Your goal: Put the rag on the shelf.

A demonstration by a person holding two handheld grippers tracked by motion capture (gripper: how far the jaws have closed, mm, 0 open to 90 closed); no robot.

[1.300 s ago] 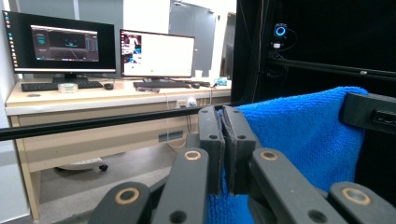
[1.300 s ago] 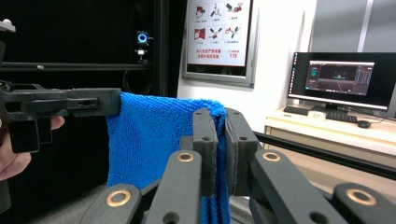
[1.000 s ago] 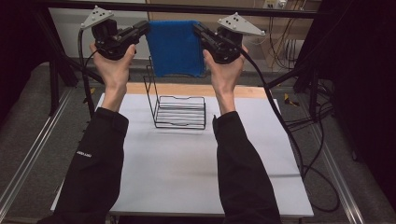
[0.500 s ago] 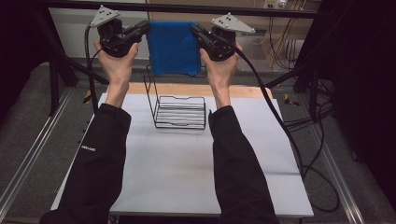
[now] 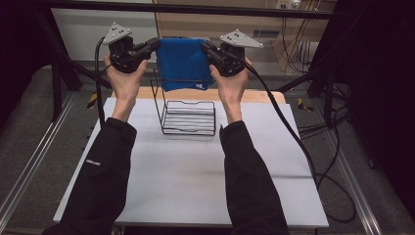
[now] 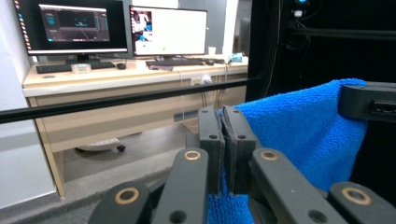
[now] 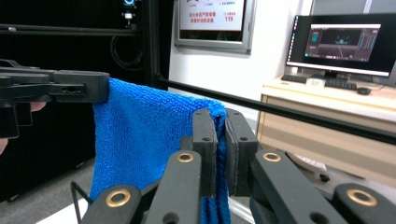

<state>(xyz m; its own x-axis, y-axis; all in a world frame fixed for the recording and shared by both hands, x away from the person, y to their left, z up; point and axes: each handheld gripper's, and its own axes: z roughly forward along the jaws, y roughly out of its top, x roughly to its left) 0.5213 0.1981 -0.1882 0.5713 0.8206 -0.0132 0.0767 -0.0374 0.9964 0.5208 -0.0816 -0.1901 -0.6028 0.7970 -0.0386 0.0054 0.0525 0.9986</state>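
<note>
Above the wire rack (image 5: 188,115), each raised hand-held gripper, left (image 5: 152,47) and right (image 5: 205,47), pinches a blue cloth (image 5: 183,63) corner.

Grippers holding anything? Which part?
Blue cloth, stretched between both: left gripper pinches one upper corner, right gripper the other.

Blue cloth (image 5: 183,63) hanging spread, upper corners pinched, above wire rack (image 5: 188,117).

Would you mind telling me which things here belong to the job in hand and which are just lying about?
In the job:
- blue cloth, stretched between both grippers
- left gripper, shut on one top corner
- right gripper, shut on the other
- black wire rack, beneath the cloth

Lying about:
- monitors and keyboard on the desk
- cables behind the table
</note>
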